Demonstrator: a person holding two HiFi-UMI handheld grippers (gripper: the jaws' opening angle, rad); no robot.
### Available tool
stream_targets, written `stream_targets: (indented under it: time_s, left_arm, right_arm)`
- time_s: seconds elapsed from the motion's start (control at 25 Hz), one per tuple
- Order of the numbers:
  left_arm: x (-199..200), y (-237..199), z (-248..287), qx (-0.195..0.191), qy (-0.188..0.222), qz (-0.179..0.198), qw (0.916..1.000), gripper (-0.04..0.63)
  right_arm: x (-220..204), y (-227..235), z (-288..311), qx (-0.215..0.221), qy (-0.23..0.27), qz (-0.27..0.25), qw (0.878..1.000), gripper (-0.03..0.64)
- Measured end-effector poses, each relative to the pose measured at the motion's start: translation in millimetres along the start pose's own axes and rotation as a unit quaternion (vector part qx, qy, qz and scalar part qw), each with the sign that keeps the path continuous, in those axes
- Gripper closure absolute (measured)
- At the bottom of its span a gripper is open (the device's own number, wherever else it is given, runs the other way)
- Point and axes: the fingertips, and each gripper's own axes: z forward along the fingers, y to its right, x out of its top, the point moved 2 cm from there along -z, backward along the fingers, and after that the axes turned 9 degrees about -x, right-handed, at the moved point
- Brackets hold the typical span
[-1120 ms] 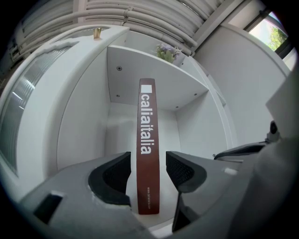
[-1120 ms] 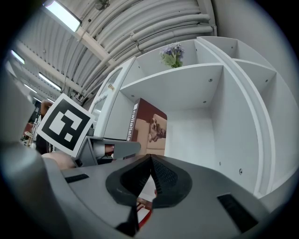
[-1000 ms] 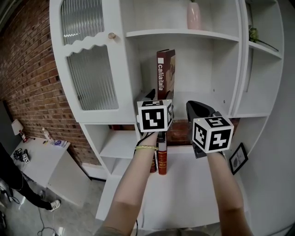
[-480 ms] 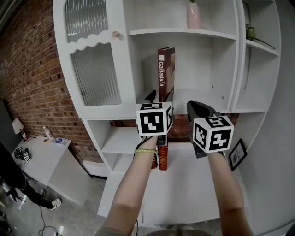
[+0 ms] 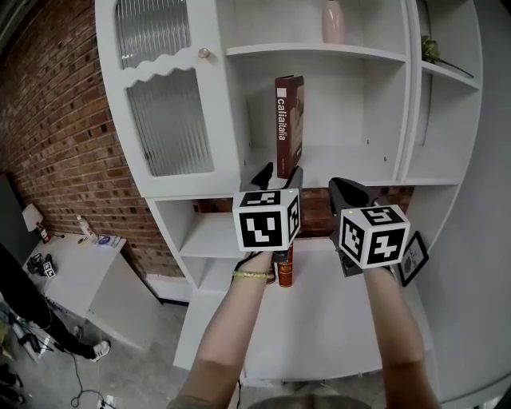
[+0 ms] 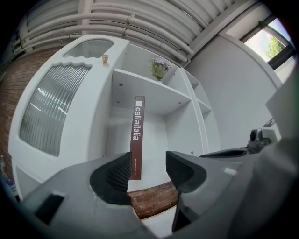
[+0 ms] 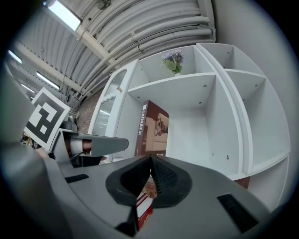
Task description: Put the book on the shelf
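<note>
While upright, book (image 6: 137, 140) beyond left claw (image 6: 148, 172)

Setting: mock home corner inside an industrial hall/lab. Home cues: white shelf unit (image 5: 319, 51) w/ ribbed-glass door (image 5: 168, 120), pink vase (image 5: 334, 21), framed pic (image 5: 412, 257), brick wall (image 5: 48, 144). Hall cues: bare ceiling ducts (image 6: 140, 23), strip light (image 7: 65, 15), cables (image 5: 73, 374) on floor nr small white tabletop (image 5: 72, 275).

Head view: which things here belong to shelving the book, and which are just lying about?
Job: book, standing upright on the shelf; left gripper, open and empty; right gripper, shut.
Lying about: pink vase, plant, framed picture, red books on the lower counter.
</note>
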Motion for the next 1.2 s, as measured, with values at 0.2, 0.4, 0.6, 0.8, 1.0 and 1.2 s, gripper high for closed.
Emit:
stream_targets:
  time_s: [0.2,0.4,0.6,0.8,1.0,1.2]
  left_arm:
    - [-13,3,-19,0.005,-0.002,-0.002,1.0000,0.380]
    - [-30,10,-38,-0.001,-0.005,-0.015,0.9999,0.404]
    - [-52,15,-59,0.006,-0.004,-0.027,0.9996,0.456]
    - [-73,17,-77,0.010,-0.001,-0.038,0.9992,0.486]
    - [-88,24,-97,0.014,0.004,-0.040,0.9991,0.521]
    - [-101,32,-116,0.015,0.009,-0.059,0.9981,0.549]
  right_arm:
    - [-9,-3,-14,0.000,-0.005,0.009,1.000,0.611]
    - [-18,-10,-30,0.006,-0.007,0.018,1.000,0.611]
    - [-30,-16,-49,0.014,-0.006,0.026,1.000,0.611]
    - [-53,-21,-66,0.019,-0.020,0.034,0.999,0.611]
    - [-73,-26,-81,0.014,-0.029,0.025,0.999,0.611]
    - [-85,-33,-96,0.018,-0.033,0.027,0.999,0.611]
